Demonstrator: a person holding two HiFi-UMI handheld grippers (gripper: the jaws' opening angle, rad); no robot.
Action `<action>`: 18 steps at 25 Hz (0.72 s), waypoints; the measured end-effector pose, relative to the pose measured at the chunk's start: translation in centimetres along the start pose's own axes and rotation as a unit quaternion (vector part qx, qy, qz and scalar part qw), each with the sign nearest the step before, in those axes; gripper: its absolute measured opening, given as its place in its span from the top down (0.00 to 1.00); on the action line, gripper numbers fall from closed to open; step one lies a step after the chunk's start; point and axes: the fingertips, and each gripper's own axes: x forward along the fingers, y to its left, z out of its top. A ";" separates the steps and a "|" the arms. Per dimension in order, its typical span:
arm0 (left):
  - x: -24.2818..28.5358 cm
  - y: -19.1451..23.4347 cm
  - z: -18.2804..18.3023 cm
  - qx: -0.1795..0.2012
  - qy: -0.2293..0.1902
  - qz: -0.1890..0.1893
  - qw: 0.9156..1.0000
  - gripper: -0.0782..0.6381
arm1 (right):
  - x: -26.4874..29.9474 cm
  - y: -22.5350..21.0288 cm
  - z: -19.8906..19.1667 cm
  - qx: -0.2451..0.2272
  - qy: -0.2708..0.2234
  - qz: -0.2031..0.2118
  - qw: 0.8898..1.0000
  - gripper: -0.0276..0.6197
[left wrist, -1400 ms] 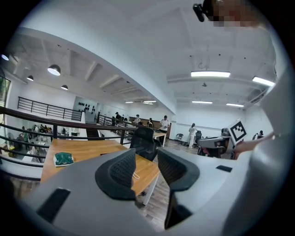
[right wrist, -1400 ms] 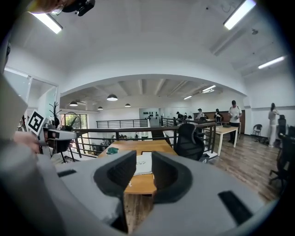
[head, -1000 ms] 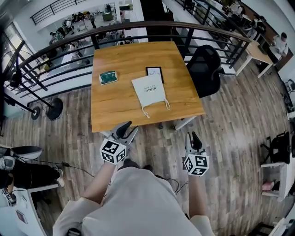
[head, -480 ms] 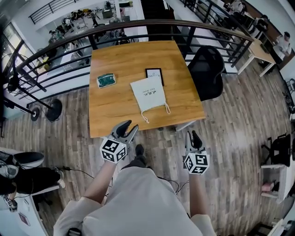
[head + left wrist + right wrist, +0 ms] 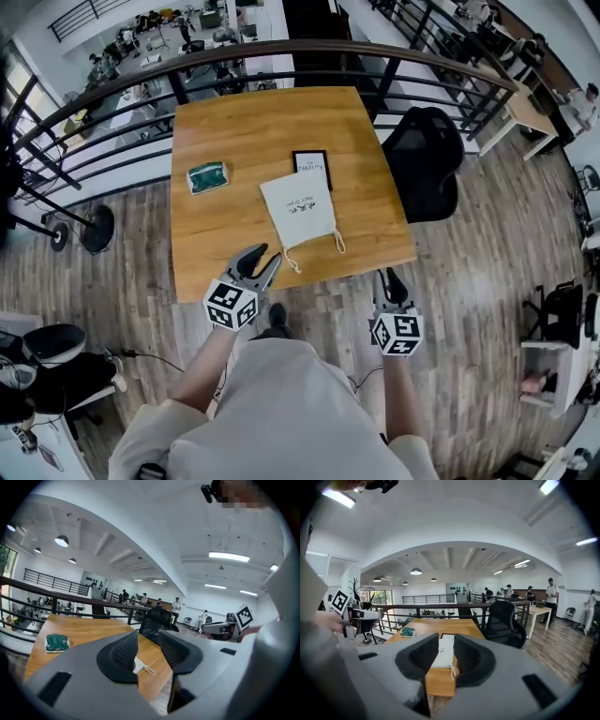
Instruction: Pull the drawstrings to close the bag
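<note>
- Looking down through the head view, I see both forearms reaching forward from the torso, each carrying a gripper over the plank floor [image 5: 469, 309], short of the near edge of the counter [image 5: 244, 131].
- On that view's left, the left gripper [image 5: 260, 261] is angled inward toward the bag [image 5: 300, 208], with its marker cube close to the body. The right gripper [image 5: 391, 278] points straight ahead, just below the counter's near right corner.
- The white bag lies flat, right of the counter's middle, with its mouth turned toward me. Its two drawstrings [image 5: 292, 262] trail loose toward the near edge, and neither gripper touches them.
- A green pouch [image 5: 207, 176] sits to the bag's left, well apart from it. A black-framed card [image 5: 311, 164] lies at the bag's far end, and a black office chair [image 5: 427, 159] stands beside the counter's right side.
- In the left gripper view the jaws are released, with a clear gap between the pads and nothing held. Through the gap I see the bag's near corner and one cord loop on the counter beyond. The right gripper's marker cube shows at the far right.
- In the right gripper view the jaws are likewise parted and empty. The bag lies lengthwise on the counter, framed in the gap, with its cords hanging toward the near edge. The left gripper is held level at the view's left edge.
</note>
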 end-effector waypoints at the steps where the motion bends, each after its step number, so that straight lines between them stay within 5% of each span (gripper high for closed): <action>1: 0.5 0.7 0.2 -0.001 0.002 -0.002 1.000 0.69 | 0.8 0.0 0.3 0.000 0.001 -0.002 1.000 0.82; 18: 4.0 6.9 1.1 -0.007 0.024 -0.007 1.000 0.69 | 9.4 1.1 1.9 -0.011 0.027 0.005 1.000 0.82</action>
